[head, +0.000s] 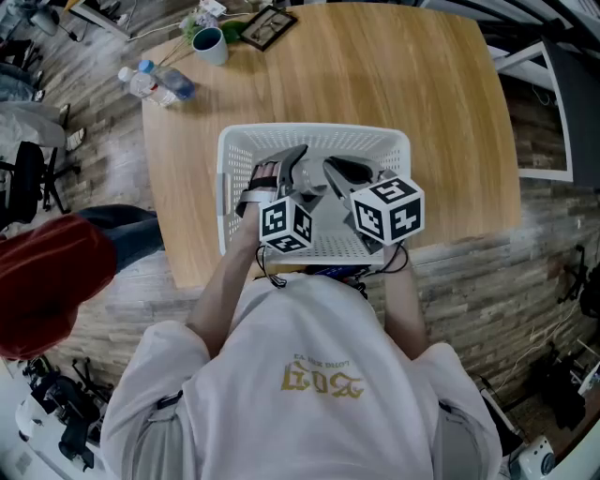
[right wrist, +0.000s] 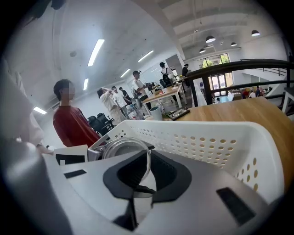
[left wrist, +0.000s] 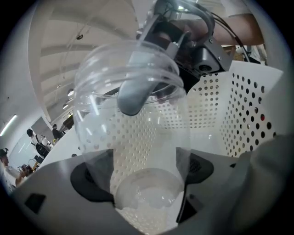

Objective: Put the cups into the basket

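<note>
jaws of the left gripper (left wrist: 144, 181) stand spread wide, with the base end of a clear plastic cup (left wrist: 138, 147) lying between them, its walls just beside the pads and not visibly squeezed. at the cup's far end, its open mouth, the right gripper (right wrist: 141, 178) is pinched on the thin rim, with one grey finger (left wrist: 132, 96) dipping inside the mouth. both grippers and the cup sit within the walls of a white perforated basket (right wrist: 206, 142), which wraps around them; whether the cup touches the basket floor i cannot tell. the basket rests on a wooden table (head: 375, 84). well beyond the grippers, near the table's far left corner, are a teal mug (head: 210, 44), a water bottle (head: 155, 82) lying on its side and a dark picture frame (head: 268, 25). past the basket rim, to the right gripper's left, stands a person in red (right wrist: 71, 124).
</note>
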